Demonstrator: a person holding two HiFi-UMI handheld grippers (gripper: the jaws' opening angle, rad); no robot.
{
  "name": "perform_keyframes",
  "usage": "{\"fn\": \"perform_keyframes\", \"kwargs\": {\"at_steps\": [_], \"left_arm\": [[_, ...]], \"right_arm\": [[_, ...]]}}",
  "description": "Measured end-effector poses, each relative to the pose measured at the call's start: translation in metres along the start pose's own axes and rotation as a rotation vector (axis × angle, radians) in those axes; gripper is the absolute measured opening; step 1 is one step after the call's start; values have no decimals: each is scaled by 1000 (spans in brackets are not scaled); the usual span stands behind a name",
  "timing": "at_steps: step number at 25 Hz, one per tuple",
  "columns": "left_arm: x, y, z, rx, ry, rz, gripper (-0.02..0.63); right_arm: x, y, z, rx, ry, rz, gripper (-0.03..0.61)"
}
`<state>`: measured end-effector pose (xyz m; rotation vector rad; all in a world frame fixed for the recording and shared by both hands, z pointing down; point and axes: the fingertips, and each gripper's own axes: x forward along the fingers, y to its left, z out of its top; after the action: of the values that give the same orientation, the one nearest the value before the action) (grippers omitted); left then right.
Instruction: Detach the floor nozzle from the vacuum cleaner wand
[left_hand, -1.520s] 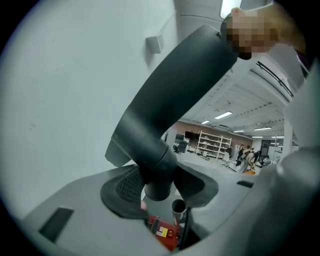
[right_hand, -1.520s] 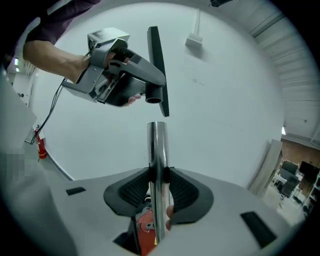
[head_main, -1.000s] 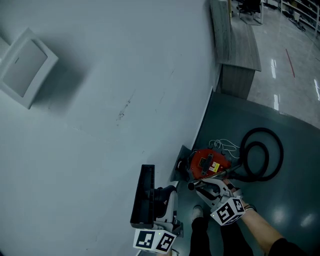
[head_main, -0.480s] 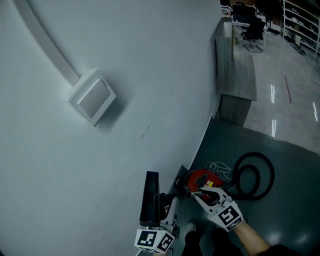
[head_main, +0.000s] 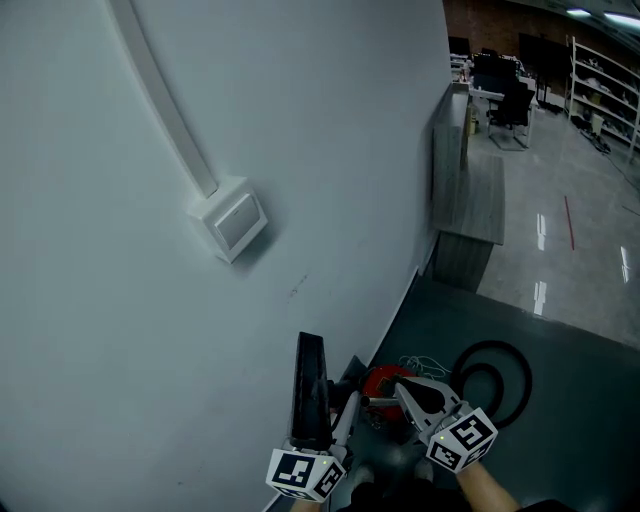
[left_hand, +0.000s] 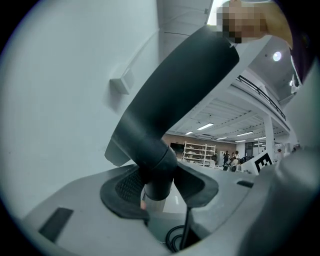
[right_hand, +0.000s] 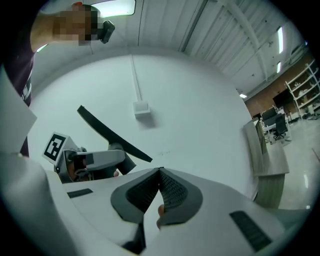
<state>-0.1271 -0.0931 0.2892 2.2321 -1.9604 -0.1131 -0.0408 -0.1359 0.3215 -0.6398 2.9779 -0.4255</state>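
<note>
Task stage: separation appears complete. The long, flat black plastic floor nozzle (head_main: 310, 390) is off the floor, on edge beside the white wall. The left gripper (left_hand: 159, 182) clamps its round neck, and no wand shows in the socket. The right gripper (right_hand: 160, 186) has its pads pressed together on nothing. What is left is probably only setting the nozzle down.

Count:
- one nozzle
- one red canister vacuum body (head_main: 383, 382)
- one coiled black hose (head_main: 492, 347)
- one white wall box (head_main: 235, 225)
- two grippers

The wand itself cannot be made out.
</note>
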Motion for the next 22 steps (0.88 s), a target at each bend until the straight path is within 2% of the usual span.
{"fn": "perform_keyframes", "kwargs": {"at_steps": [5,22], "left_arm": [[1,-11,10,43,-31,-19,181],[4,-6,8,24,-49,4,181]], "right_arm": [[0,4,15,-4,-43,13,17],[4,-4,17,-2,-45,24,17]]}}
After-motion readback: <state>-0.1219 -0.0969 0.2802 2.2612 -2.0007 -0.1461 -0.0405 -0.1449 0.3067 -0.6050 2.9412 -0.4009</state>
